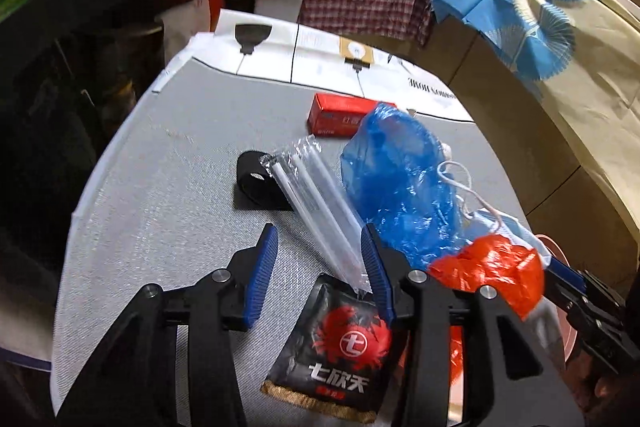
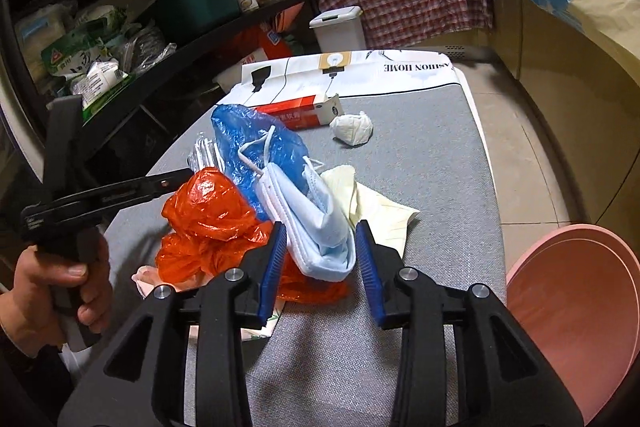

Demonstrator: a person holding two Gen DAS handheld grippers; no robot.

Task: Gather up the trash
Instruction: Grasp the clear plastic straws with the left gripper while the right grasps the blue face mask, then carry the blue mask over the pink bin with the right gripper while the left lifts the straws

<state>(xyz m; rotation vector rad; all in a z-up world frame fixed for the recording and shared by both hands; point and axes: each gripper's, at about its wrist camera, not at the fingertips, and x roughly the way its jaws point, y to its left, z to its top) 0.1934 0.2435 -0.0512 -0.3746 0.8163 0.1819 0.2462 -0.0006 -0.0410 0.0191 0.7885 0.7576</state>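
A heap of trash is seen on a grey textured table top [image 2: 432, 163], and it is made up of thin, crumpled and wrapped things. A blue plastic bag [image 1: 394, 183] is crinkled and half see-through, and an orange plastic bag [image 2: 208, 223] lies bunched just beside it. A pale blue face mask [image 2: 320, 231] with white ear loops is folded over on itself and is found between the blue pads of the right gripper [image 2: 322, 267]; its jaws stand apart, and no pad is seen to press on the mask. A clear sleeve of white straws [image 1: 316, 203] is tilted up from the table, its lower end lying between the pads of the left gripper [image 1: 320, 267], whose jaws are likewise apart, the sleeve's lower end close against one pad. Below the straws a black sachet [image 1: 340, 351] is laid flat; a red crab emblem with a white character in a circle is printed on it, and large white Chinese characters are set beneath. A red carton [image 1: 340, 115] with white print too small to be read is placed further back, a black strap [image 1: 256, 183] lies beside the straws, and a white crumpled tissue [image 2: 352, 129] and a cream paper wrapper [image 2: 376, 203] are seen near the mask. At the far edge of the table a white sheet [image 2: 400, 69] is spread, on which "FASHION HOME" can be read upside down. A pink basin [image 2: 576, 311] stands just off the table's right side. The left gripper's handle is held in a hand [image 2: 60, 291].
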